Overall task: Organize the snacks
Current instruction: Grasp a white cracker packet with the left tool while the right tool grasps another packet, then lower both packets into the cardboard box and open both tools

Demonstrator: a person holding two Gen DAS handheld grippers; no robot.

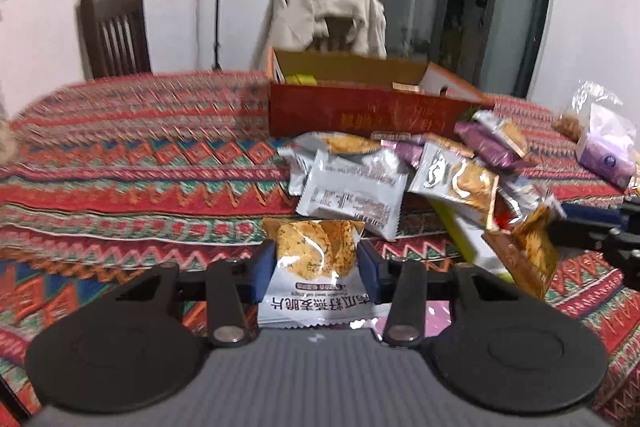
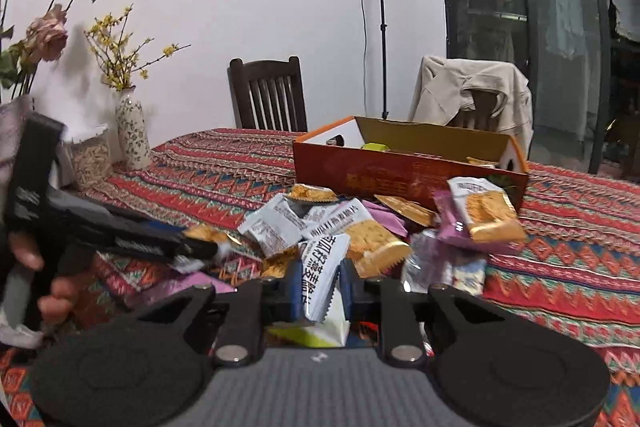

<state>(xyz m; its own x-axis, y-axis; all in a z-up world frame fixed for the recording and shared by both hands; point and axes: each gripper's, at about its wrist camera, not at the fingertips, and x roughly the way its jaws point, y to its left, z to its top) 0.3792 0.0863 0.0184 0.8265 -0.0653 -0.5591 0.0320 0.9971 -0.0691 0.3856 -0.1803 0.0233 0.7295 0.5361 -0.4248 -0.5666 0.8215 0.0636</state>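
- Silver-and-gold snack packet (image 1: 316,259): pinched flat by the left tool (image 1: 317,263), just above the patterned surface (image 1: 140,163).
- White packet (image 2: 325,275): clamped edgewise by the right tool (image 2: 320,285).
- Step: both picks done; next, carrying each to the red box (image 2: 400,175).

A: Box (image 1: 372,111) contents? Its front wall hides most of them.
B: Print on that wall is blurred. The tissue pack (image 1: 608,155) is cut off at the right edge.
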